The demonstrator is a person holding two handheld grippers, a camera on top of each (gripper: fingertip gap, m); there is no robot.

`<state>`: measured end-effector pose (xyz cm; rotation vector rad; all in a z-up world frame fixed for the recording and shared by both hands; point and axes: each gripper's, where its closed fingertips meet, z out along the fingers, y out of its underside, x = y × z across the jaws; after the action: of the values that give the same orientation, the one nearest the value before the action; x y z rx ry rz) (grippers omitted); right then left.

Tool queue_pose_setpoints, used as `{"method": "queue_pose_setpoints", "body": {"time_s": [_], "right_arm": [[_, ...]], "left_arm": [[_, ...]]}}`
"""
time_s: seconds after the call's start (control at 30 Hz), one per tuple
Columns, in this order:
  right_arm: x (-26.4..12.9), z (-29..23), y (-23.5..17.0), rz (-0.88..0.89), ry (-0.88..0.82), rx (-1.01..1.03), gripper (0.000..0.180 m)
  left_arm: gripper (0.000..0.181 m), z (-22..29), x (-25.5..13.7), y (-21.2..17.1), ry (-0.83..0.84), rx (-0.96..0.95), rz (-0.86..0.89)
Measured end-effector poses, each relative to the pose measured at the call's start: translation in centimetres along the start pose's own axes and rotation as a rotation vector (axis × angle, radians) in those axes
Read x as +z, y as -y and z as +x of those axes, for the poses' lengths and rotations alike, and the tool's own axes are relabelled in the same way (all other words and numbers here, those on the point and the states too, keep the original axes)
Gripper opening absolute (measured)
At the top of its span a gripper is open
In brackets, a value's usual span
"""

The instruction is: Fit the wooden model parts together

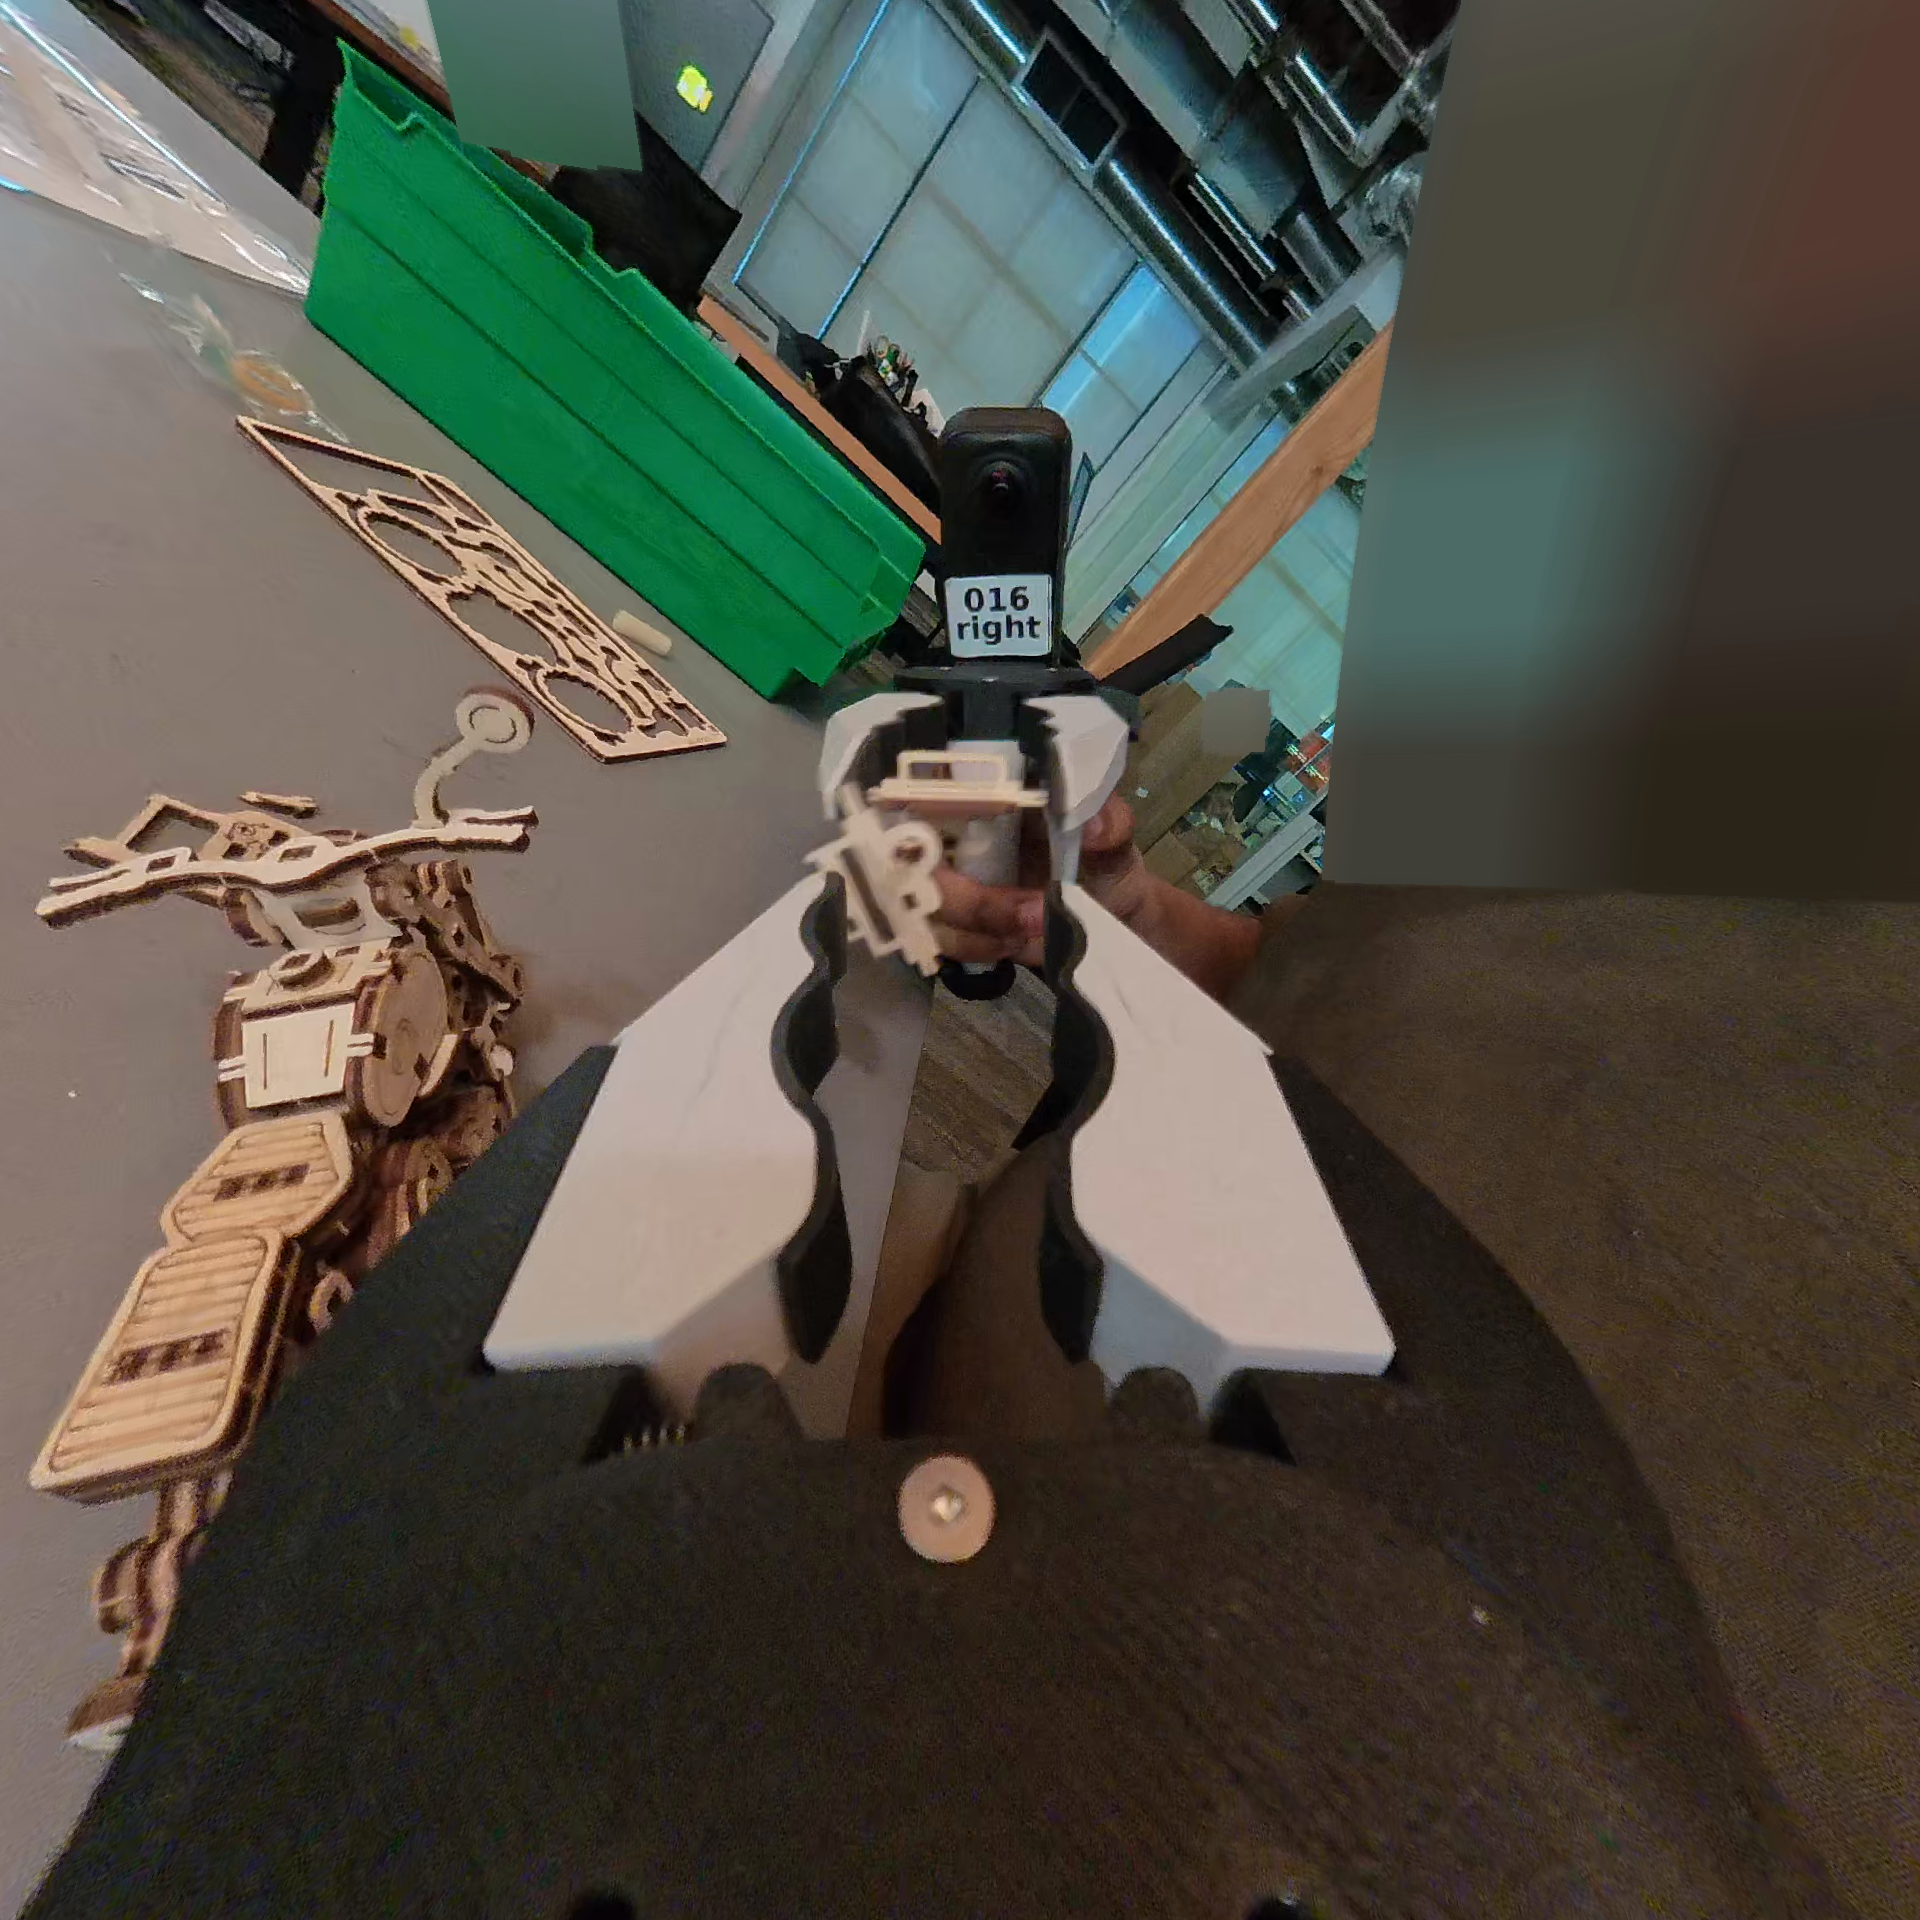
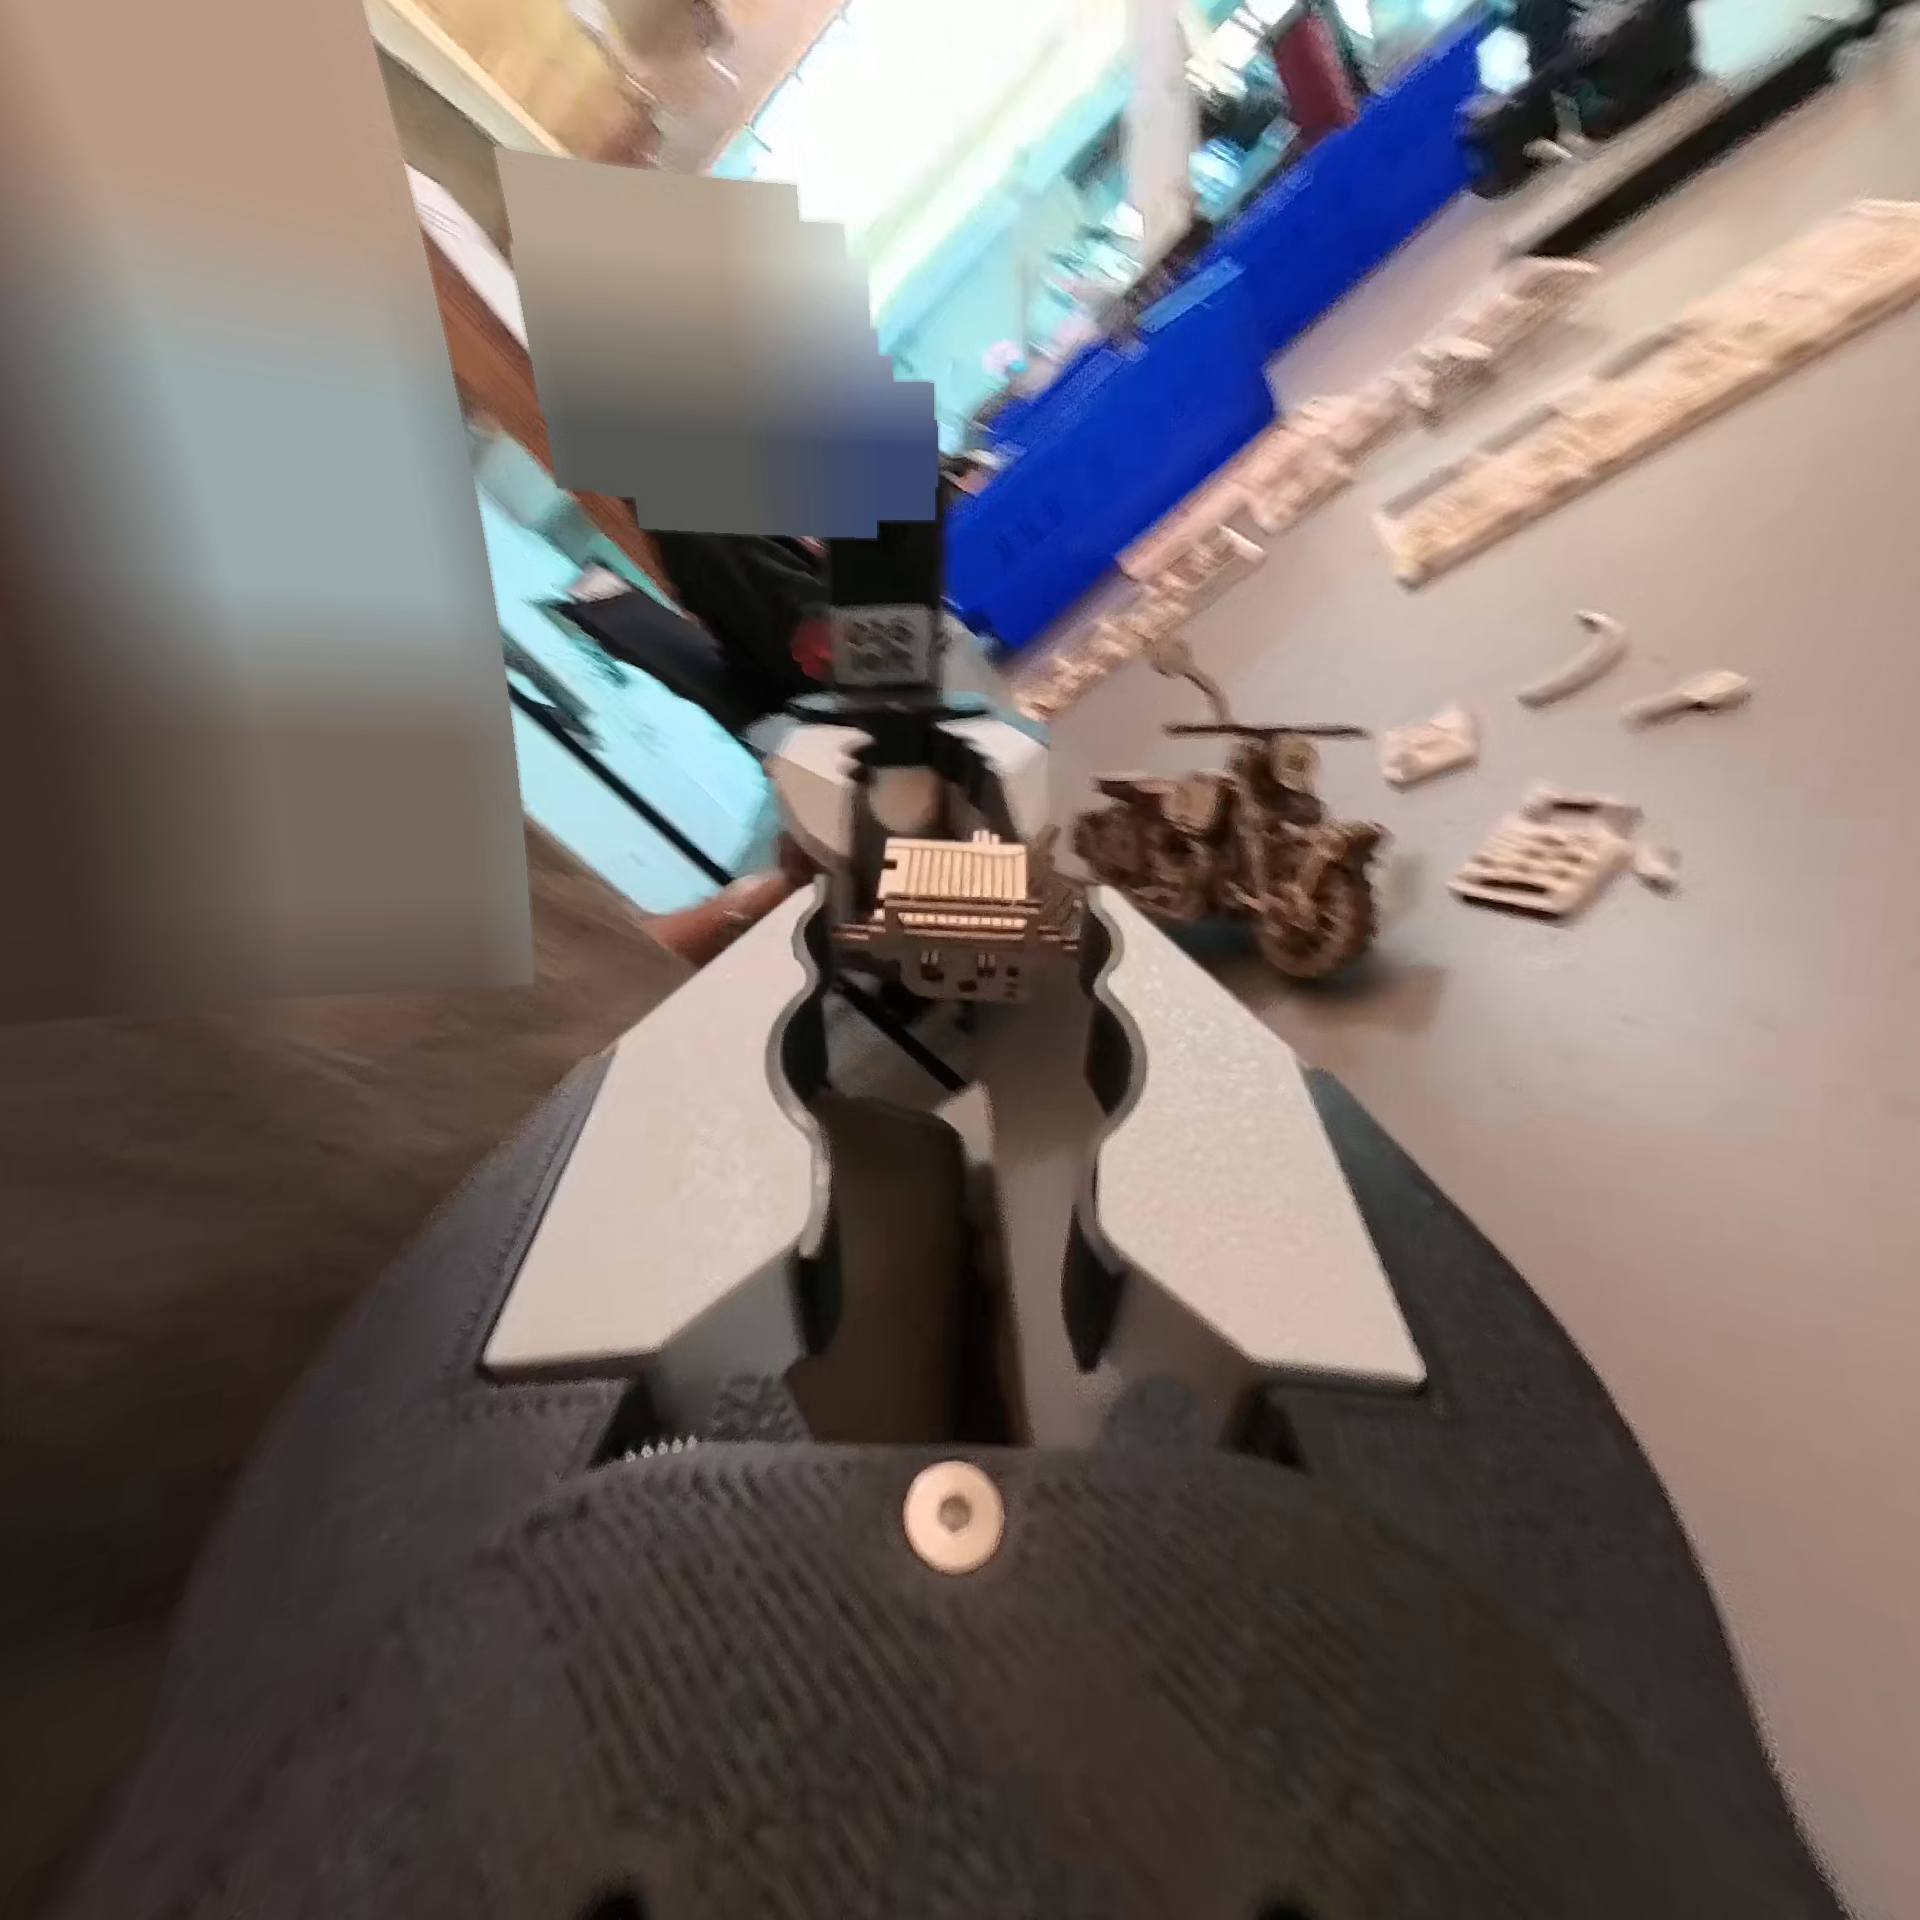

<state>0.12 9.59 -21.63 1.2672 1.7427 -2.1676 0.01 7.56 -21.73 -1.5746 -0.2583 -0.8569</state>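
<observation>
My right gripper (image 2: 956, 909) is shut on a small slatted wooden rack (image 2: 961, 883) that spans its two fingertips, held in the air. In the left wrist view the right gripper (image 1: 971, 764) faces me with the rack (image 1: 956, 781). A small tilted wooden part (image 1: 883, 894) hangs at the rack's left end, beside my left finger's tip. My left gripper (image 1: 945, 899) has its jaws apart, with a gap between that part and the right finger. The wooden motorcycle model (image 1: 312, 997) stands on the grey table, to the left; it also shows in the right wrist view (image 2: 1247, 862).
A punched-out wooden sheet (image 1: 478, 582) and a green bin (image 1: 603, 416) lie beyond the model. In the right wrist view a blue bin (image 2: 1122, 447), wooden sheets (image 2: 1662, 364) and loose parts (image 2: 1548, 862) lie on the table. A hand (image 1: 1122, 894) holds the right gripper. Only a small space, under 4 cm, lies between the two pairs of fingers.
</observation>
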Motion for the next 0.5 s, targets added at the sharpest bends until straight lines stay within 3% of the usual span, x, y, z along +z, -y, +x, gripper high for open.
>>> {"method": "queue_pose_setpoints", "body": {"time_s": [0.37,0.5], "right_arm": [[0.3,-2.7,0.1,0.030,0.162,0.075,0.047],[0.3,-2.9,0.0,0.032,0.171,0.082,0.047]], "left_arm": [[0.043,1.8,1.7,-2.2,-0.064,0.024,-0.097],[0.033,2.3,1.8,-2.3,-0.076,0.049,-0.101]]}}
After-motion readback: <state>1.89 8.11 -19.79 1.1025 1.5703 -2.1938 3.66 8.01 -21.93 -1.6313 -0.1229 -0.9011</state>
